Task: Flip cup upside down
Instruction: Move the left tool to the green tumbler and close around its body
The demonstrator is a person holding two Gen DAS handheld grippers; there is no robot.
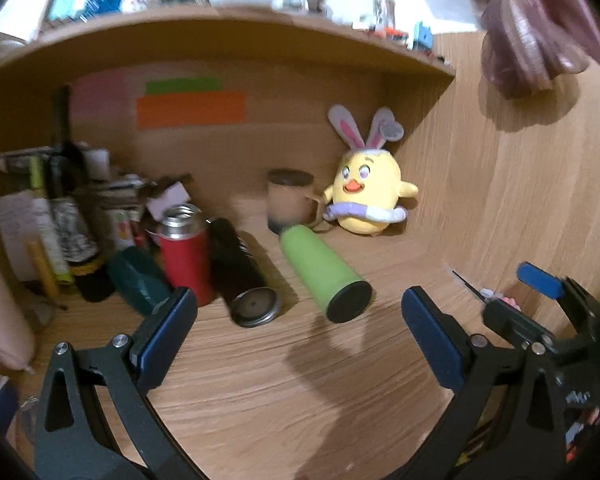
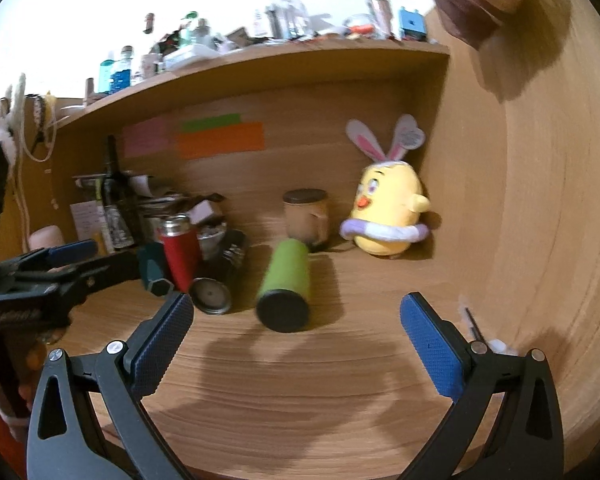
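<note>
A green cup (image 1: 320,272) with a black end lies on its side on the wooden desk (image 1: 300,380), its black end toward me. It also shows in the right wrist view (image 2: 286,284). My left gripper (image 1: 300,316) is open and empty, a little short of the cup. My right gripper (image 2: 296,328) is open and empty, just in front of the cup's black end. The right gripper also shows at the right edge of the left wrist view (image 1: 540,292), and the left gripper at the left edge of the right wrist view (image 2: 68,256).
A black tumbler (image 1: 244,276) lies beside the green cup. A red flask (image 1: 186,248) and a teal bottle (image 1: 140,280) stand amid clutter at the left. A beige mug (image 1: 290,200) and a yellow chick plush (image 1: 368,192) stand at the back. A shelf (image 1: 260,36) overhangs.
</note>
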